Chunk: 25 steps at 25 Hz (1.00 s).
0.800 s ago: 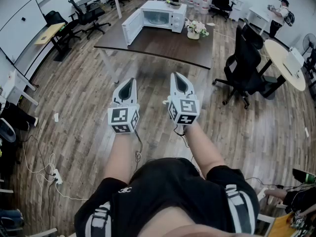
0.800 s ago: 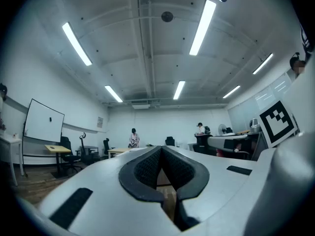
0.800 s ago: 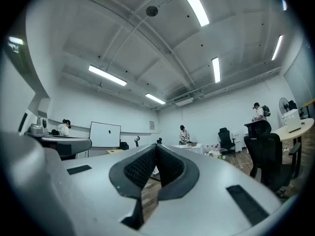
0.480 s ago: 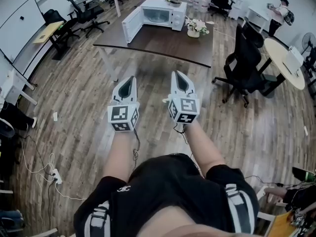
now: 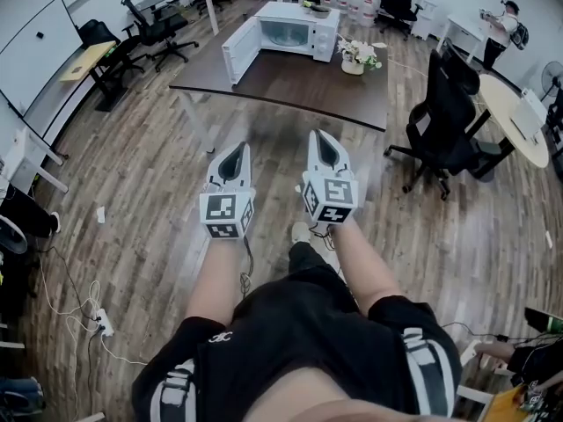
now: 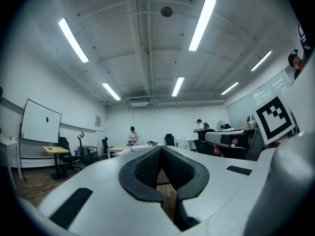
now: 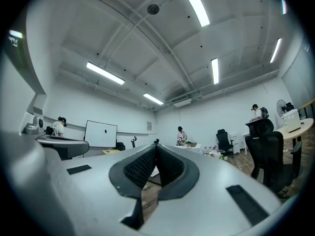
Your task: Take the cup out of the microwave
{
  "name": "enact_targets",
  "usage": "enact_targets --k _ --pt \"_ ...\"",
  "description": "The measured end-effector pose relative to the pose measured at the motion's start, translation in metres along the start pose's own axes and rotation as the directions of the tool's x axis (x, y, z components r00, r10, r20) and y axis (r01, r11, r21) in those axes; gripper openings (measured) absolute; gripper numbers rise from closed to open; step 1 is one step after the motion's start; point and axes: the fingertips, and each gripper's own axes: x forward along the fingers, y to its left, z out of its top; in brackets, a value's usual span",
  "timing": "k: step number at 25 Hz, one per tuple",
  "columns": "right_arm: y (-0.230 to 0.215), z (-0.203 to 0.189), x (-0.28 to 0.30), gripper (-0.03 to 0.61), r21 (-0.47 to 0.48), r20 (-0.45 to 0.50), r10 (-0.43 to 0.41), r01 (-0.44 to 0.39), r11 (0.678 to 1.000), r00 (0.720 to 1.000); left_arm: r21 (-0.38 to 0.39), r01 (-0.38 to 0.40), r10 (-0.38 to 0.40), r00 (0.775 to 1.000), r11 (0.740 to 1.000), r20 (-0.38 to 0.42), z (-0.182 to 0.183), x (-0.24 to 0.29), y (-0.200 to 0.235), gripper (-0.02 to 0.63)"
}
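A white microwave (image 5: 295, 32) stands on the dark table (image 5: 290, 82) far ahead, its door (image 5: 237, 51) swung open to the left. No cup can be made out inside from here. My left gripper (image 5: 234, 148) and right gripper (image 5: 321, 135) are held side by side over the wooden floor, well short of the table, both pointing towards it. In the left gripper view the left gripper (image 6: 161, 148) has its pads meeting at the tip, with nothing between them. In the right gripper view the right gripper (image 7: 156, 144) is likewise shut and empty.
A flower pot (image 5: 356, 57) sits on the table right of the microwave, and a bowl (image 5: 319, 9) rests on top of it. A black office chair (image 5: 449, 121) and a round table (image 5: 510, 112) stand to the right. Desks and chairs line the left side.
The table and microwave have come slightly nearer as the person walks forward. Both grippers stay shut and side by side. A shoe now shows below the right gripper.
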Motion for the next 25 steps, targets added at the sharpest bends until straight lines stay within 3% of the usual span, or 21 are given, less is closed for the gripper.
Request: enact_targets --k 6,18,25 --pt "-0.023 -0.029 0.095 0.002 0.002 -0.007 0.004 -0.004 1.000 1.000 -0.009 0.003 -0.003 1.000 1.000 -0.002 -0.026 0.086 0.040 -0.003" --pt "-0.123 -0.060 0.365 0.002 0.002 -0.028 0.014 -0.014 1.000 1.000 -0.015 0.013 -0.013 1.000 1.000 0.003 -0.038 0.358 0.129 -0.003" --pt "-0.165 -0.074 0.459 0.002 0.015 -0.043 0.009 -0.009 1.000 0.999 -0.010 0.026 -0.026 1.000 1.000 -0.009 -0.044 0.456 0.151 -0.003"
